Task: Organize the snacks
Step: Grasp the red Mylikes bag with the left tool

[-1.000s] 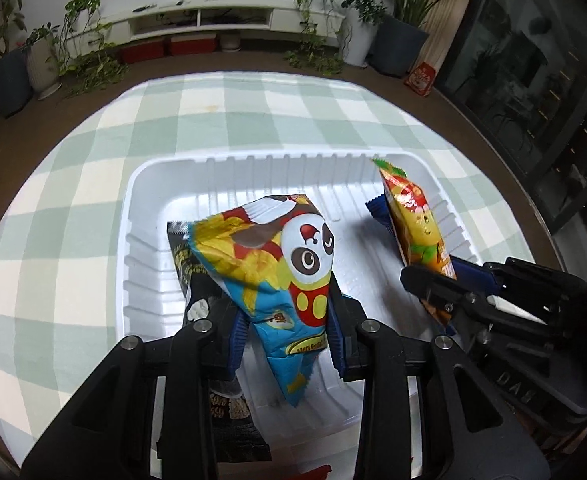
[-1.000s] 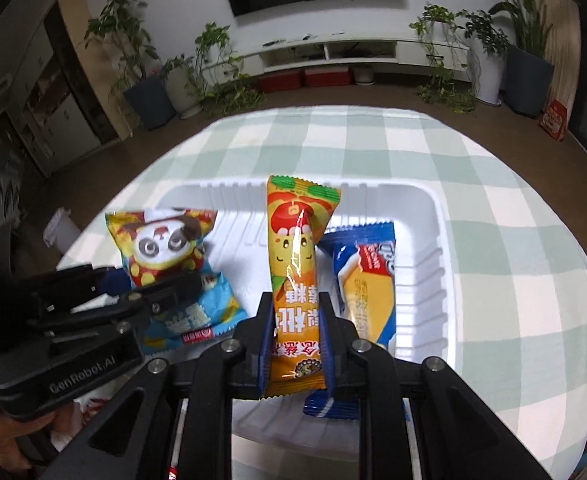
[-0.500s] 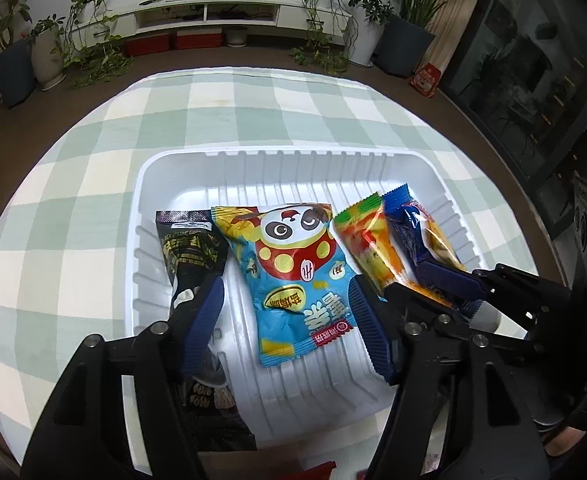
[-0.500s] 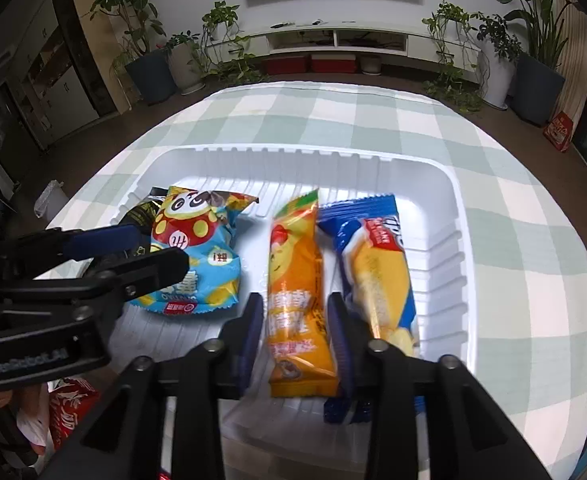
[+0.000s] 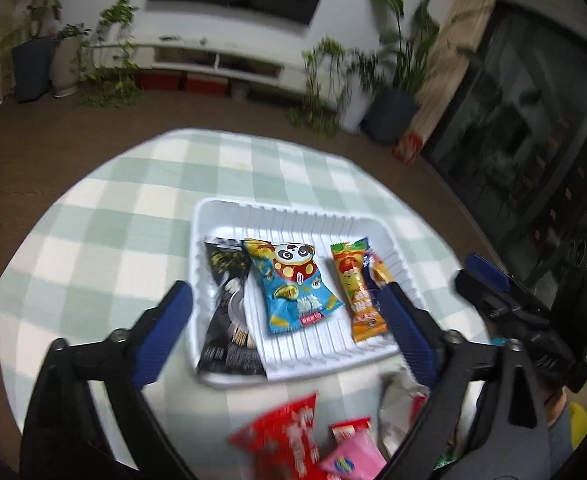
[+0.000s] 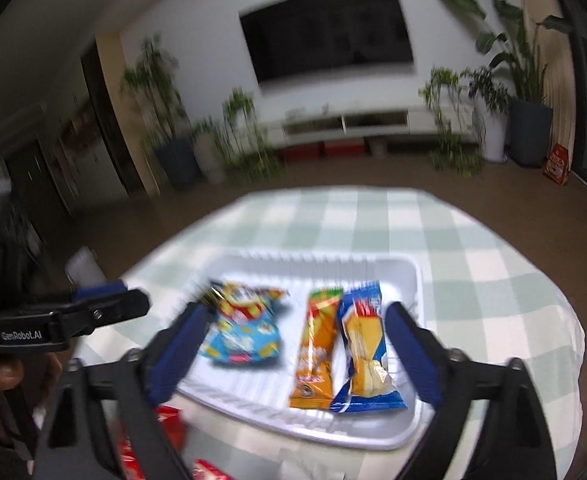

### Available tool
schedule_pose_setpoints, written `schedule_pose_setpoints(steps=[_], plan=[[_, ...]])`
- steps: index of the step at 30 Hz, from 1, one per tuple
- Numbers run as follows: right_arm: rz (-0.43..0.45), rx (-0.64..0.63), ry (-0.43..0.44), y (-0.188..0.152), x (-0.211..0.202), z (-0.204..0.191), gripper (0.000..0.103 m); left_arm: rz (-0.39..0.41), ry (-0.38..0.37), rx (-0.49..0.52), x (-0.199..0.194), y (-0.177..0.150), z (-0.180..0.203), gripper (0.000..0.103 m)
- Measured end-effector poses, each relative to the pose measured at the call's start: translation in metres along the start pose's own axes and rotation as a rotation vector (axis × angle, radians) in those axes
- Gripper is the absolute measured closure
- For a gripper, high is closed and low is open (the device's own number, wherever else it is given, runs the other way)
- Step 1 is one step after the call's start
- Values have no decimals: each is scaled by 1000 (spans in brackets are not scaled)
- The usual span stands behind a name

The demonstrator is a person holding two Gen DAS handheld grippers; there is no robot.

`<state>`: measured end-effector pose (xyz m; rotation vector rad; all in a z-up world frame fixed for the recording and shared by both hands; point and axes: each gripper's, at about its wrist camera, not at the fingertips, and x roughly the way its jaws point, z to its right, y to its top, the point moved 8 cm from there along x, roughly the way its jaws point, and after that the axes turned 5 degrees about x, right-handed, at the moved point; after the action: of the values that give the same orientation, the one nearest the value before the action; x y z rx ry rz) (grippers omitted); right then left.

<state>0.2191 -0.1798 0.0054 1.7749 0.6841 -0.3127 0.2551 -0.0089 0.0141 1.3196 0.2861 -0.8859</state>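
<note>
Left wrist view: left hand-held gripper (image 5: 289, 312) spread wide, nothing between its blue pads (image 5: 161, 332), raised above the near edge of a white ribbed tray (image 5: 293, 212). Tray resting on a table (image 5: 105, 240) covered in green-and-white check. Lined up side by side in the tray: a black snack packet (image 5: 229, 304) at the left, its near end over the tray's near rim; a blue panda snack bag (image 5: 293, 288) just beside it; an orange snack bar (image 5: 353, 292) further right; a blue-wrapped snack (image 5: 377, 272) partly hidden behind the right finger. Loose on the table nearer the camera, blurred: a red snack packet (image 5: 289, 440), a pink packet (image 5: 353, 460), a pale crumpled wrapper (image 5: 397, 408). Right hand-held gripper (image 5: 489, 284) visible at the right edge, off to the side of the tray.

Right wrist view: right hand-held gripper (image 6: 293, 344) also wide open and empty-handed, above the tray's (image 6: 373, 264) near side. Panda bag (image 6: 245, 332) blurred at the left, orange bar (image 6: 317, 352) and blue-wrapped snack (image 6: 365, 352) touching along their lengths at the right. Left hand-held gripper (image 6: 109, 304) at the left edge, beside the tray; fingers too foreshortened here to judge the gap. Red packets (image 6: 169, 432) blurred on the table at the bottom. Potted plants (image 6: 529, 92) and a dark wall screen (image 6: 325, 32) in the background.
</note>
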Motion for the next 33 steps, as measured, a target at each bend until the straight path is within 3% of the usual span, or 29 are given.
schedule_pose_setpoints(steps=[2,6,9,13,16,20,24,33], plan=[[72,10,19,5,-28,-2,2,40,-4,-39,-23,-21,-6,1],[209,59,-1,3,-82,4,2,-13,13,-114,-34,-71,-15,1],[240,146,2,-16,-113,17,2,-41,56,-135,-39,-97,-18,1],[157,225,-12,-58,-127,25,4,-62,73,-98,-42,-119,-4,1],[88,194,-16,-84,-126,12,14,-92,98,-52,-34,-132,8,3],[64,63,-35,-94,-117,-14,27,-136,138,-2,-17,-139,14,10],[47,-21,-48,-102,-109,-27,31,-171,169,-22,-7,-145,2,13],[-10,-6,-58,-112,-101,-22,36,-247,177,60,17,-153,13,17]])
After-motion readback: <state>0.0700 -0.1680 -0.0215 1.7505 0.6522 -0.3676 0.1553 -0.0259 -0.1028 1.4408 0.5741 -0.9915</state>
